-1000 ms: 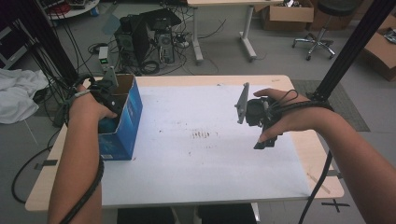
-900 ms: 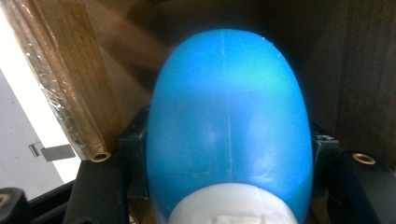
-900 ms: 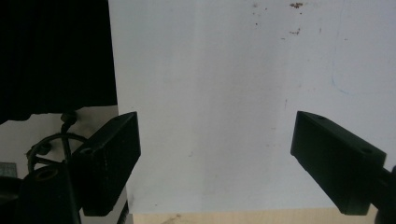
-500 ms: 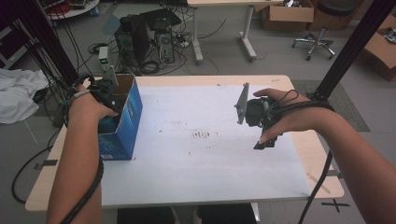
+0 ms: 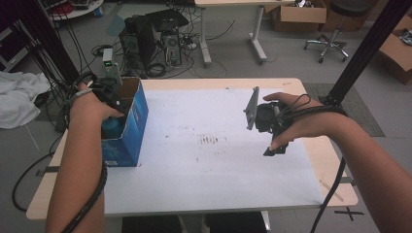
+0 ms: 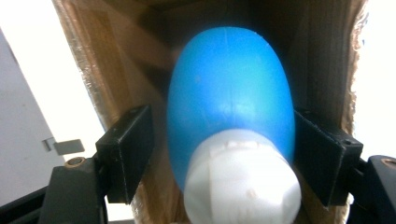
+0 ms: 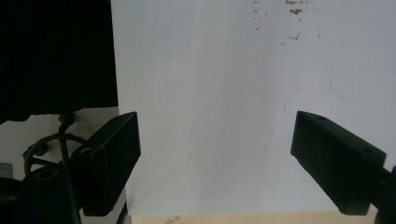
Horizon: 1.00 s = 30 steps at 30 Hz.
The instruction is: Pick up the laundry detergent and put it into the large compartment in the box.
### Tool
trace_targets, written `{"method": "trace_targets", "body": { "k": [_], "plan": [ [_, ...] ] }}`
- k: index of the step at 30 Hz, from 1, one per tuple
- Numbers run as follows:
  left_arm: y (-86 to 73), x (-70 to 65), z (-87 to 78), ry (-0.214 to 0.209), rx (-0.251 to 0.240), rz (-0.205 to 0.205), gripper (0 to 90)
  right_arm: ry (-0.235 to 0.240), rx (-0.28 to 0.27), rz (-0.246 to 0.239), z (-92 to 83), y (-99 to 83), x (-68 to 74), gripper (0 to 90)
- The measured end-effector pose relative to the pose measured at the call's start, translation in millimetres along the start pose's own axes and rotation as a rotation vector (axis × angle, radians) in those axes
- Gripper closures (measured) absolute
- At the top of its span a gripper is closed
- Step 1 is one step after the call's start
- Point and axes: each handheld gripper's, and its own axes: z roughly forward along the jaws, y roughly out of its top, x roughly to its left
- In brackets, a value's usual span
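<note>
A blue bottle (image 6: pixel 231 93) with a white cap (image 6: pixel 240 179) lies inside an open cardboard box (image 6: pixel 116 70), blue on the outside (image 5: pixel 127 127). My left gripper (image 6: pixel 224 140) reaches down into the box and straddles the bottle. Its jaws have just been opening: a gap shows at the left pad (image 6: pixel 128 156), while the right pad (image 6: pixel 322 156) sits at the bottle's edge. In the high view the left hand covers the left gripper (image 5: pixel 112 108), and the bottle (image 5: pixel 111 127) shows below it. My right gripper (image 7: pixel 219 140) is open and empty, held above the white table top (image 5: pixel 204 165).
The box stands at the table's left edge. Small brown specks (image 5: pixel 210 140) mark the middle of the white top. A black upright post (image 5: pixel 362 53) rises at the right rear corner. Cables, computer cases (image 5: pixel 155 41) and a chair stand on the floor beyond.
</note>
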Motion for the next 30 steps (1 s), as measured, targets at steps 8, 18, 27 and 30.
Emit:
{"method": "trace_targets", "body": {
  "k": [8, 18, 27, 30],
  "plan": [
    [-2.9, 1.4, -10.4, 0.01, -0.016, -0.001, 24.8, -0.003, -0.004, 0.003, -1.7, -0.8, 0.1, 15.9],
    [-8.8, -0.4, -33.0, 0.012, -0.039, 0.019, 18.0, -0.008, -0.002, -0.003, -5.0, 1.4, 1.2, 15.9],
    [-13.4, -2.4, -49.3, 0.015, -0.059, 0.032, 17.3, -0.009, -0.001, -0.008, -6.0, 3.1, 1.5, 15.9],
    [-14.5, -3.7, -53.6, 0.016, -0.055, 0.035, 16.0, -0.006, 0.0, -0.012, -4.7, 3.6, 1.7, 16.0]
  ]
}}
